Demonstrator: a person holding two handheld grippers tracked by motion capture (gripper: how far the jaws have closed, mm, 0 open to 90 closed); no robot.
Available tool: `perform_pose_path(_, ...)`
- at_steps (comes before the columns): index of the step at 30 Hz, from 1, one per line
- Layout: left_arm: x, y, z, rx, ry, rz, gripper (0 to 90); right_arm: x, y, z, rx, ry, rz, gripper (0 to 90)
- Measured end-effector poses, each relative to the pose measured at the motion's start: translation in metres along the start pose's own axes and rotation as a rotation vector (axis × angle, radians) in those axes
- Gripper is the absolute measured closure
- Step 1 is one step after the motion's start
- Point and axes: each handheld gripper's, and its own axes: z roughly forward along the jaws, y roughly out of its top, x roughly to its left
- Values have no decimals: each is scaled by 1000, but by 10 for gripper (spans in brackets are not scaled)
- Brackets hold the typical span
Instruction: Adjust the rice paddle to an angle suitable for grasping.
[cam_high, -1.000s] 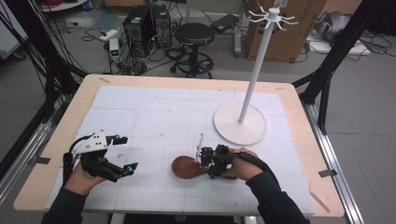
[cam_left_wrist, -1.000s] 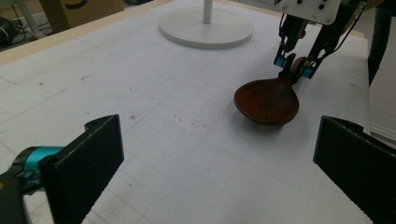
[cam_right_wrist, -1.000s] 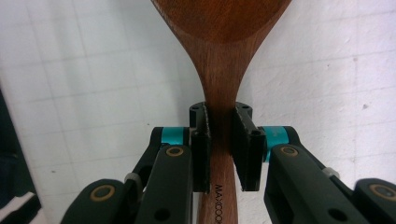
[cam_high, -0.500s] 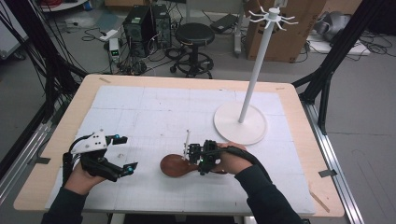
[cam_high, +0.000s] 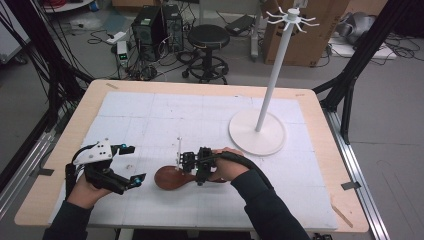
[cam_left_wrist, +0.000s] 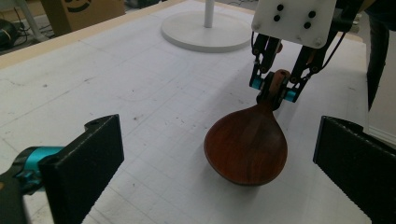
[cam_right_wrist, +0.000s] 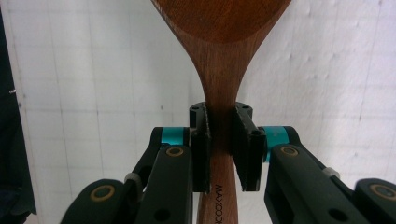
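A: Since a second ago the right gripper (cam_high: 192, 165) has slid the spoon (cam_high: 172, 177) leftward over the mat (cam_high: 150, 115), toward the left gripper (cam_high: 131, 164), which has kept its place.

B: How is the spoon held?

A: The right jaws pinch the handle just behind the bowl; in the right gripper view the pads (cam_right_wrist: 201, 149) press on the neck from both sides. The bowl sticks out ahead of that gripper, low over the mat or resting on it, I cannot tell which.

B: And the left gripper?

A: Spread wide and empty. In its own view the spoon bowl (cam_left_wrist: 246, 144) lies ahead, between its two jaws but well apart from them.

B: So which step?

A: Carrying the spoon, I judge, perhaps for a handover. The left would need to reach in and close on the bowl or handle before the right lets go.

B: Any containers?

A: None. A white stand (cam_high: 257, 131) sits beyond the right gripper, its hooks bare.
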Motion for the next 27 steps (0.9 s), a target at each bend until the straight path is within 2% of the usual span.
perform_pose_path(6, 0, 0, 0, -1, -2, -1, 24, -1, 11, 1, 20, -3, -22, 786)
perform_pose_path(10, 0, 0, -1, -3, -2, -2, 24, -3, 18, 5, 28, 7, -17, 786)
perform_pose_path(12, 1, 0, -1, -3, -2, -1, 24, -3, 20, 7, 25, -4, -24, 786)
perform_pose_path(13, 1, 0, -1, -3, -1, -3, 24, -3, 20, 7, 23, 12, -9, 786)
perform_pose_path(14, 1, 0, -1, -3, -1, -3, 24, -4, 22, 8, 21, 5, -23, 786)
perform_pose_path(20, 1, 0, -1, -2, -2, -3, 24, -2, 27, 10, 27, 16, -15, 785)
perform_pose_path(27, 1, 0, 0, 0, -3, -1, 24, -1, 34, 14, 22, 22, -35, 785)
